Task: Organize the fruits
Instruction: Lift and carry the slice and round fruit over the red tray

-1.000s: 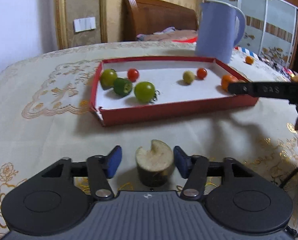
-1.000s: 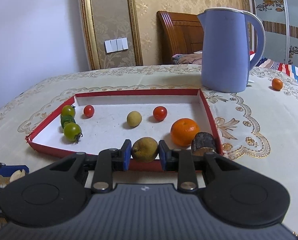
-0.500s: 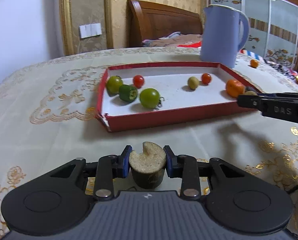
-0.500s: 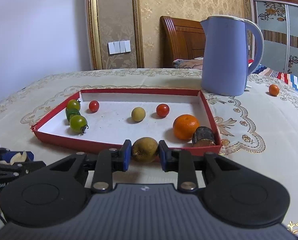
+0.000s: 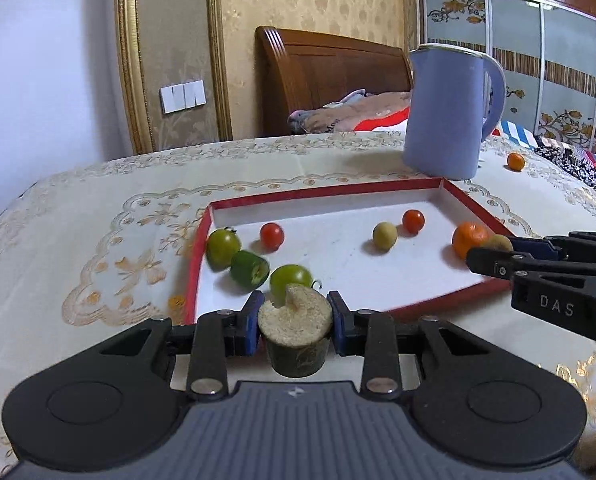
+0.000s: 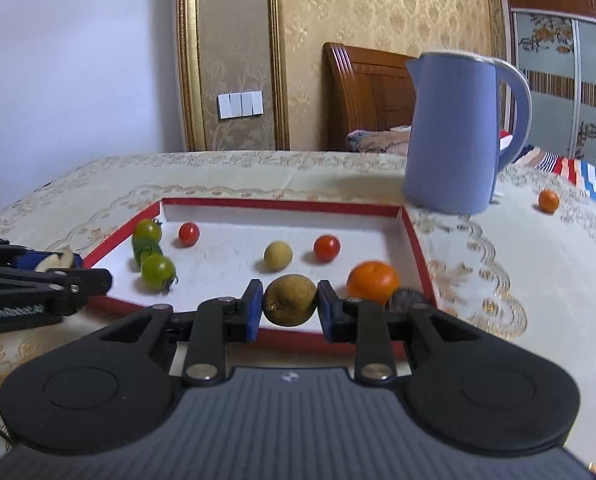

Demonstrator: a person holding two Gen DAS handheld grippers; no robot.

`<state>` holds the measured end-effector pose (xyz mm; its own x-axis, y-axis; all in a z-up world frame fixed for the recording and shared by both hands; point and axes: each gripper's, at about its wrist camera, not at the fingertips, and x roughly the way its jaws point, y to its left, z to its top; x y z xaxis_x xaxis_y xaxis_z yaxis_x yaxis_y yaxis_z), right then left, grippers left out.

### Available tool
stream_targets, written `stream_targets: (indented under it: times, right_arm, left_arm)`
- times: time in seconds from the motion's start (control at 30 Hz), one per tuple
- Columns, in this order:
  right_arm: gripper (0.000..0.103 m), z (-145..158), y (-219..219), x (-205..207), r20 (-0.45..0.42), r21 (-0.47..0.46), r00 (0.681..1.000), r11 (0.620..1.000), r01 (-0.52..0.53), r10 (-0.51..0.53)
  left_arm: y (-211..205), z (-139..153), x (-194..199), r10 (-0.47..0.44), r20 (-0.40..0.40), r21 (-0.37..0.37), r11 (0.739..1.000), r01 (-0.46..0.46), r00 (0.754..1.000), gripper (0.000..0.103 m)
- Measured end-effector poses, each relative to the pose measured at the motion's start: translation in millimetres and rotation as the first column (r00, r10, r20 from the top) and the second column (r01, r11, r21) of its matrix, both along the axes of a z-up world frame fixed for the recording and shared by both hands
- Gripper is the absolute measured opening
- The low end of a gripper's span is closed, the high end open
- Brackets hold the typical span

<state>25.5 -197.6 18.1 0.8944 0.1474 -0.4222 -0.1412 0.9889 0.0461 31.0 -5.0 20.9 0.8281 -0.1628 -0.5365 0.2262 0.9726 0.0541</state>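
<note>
My left gripper is shut on a cut green fruit chunk with a pale top, held above the near left edge of the red tray. My right gripper is shut on a brownish round fruit, held above the tray's near edge. In the tray lie green tomatoes, red tomatoes, a yellowish fruit, an orange and a dark chunk.
A blue kettle stands behind the tray's far right corner. A small orange lies on the tablecloth to the right of it. A bed and a wardrobe stand behind the table.
My left gripper closed on the cut chunk and lifted it toward the tray. My right gripper rose and moved over the tray's near edge with the brownish fruit.
</note>
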Motion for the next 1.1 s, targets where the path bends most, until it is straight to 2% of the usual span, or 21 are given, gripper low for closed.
stream_targets:
  times: [0.1, 0.23, 0.43, 0.73, 1.1]
  right_arm:
    - [0.028, 2.0, 3.9, 9.1, 0.003, -0.011, 1.000, 1.000, -0.002, 0.002]
    - [0.028, 3.3, 7.5, 21.9, 0.007, -0.016, 1.000, 1.000, 0.004, -0.004]
    - [0.028, 1.3, 13.5, 43.5, -0.007, -0.039, 1.000, 0.999, 0.019, -0.019]
    - [0.028, -12.7, 13.2, 73.8, -0.053, -0.037, 0.998, 0.998, 0.043, -0.045]
    - [0.028, -22.1, 13.7, 93.3, -0.091, -0.028, 0.994, 0.998, 0.051, -0.053]
  left_arm:
    - [-5.9, -4.1, 10.9, 0.014, -0.008, 0.026, 1.000, -0.013, 1.000, 0.033]
    - [-1.3, -1.6, 27.7, 0.037, -0.024, -0.008, 0.999, -0.037, 0.999, 0.033]
    - [-4.2, -4.3, 50.9, 0.095, 0.025, 0.033, 0.995, -0.095, 0.995, 0.033]
    - [-9.4, -15.2, 83.1, 0.117, 0.003, 0.036, 0.993, -0.117, 0.993, 0.033]
    - [-13.5, -18.1, 106.2, 0.144, 0.015, 0.052, 0.988, -0.145, 0.989, 0.033]
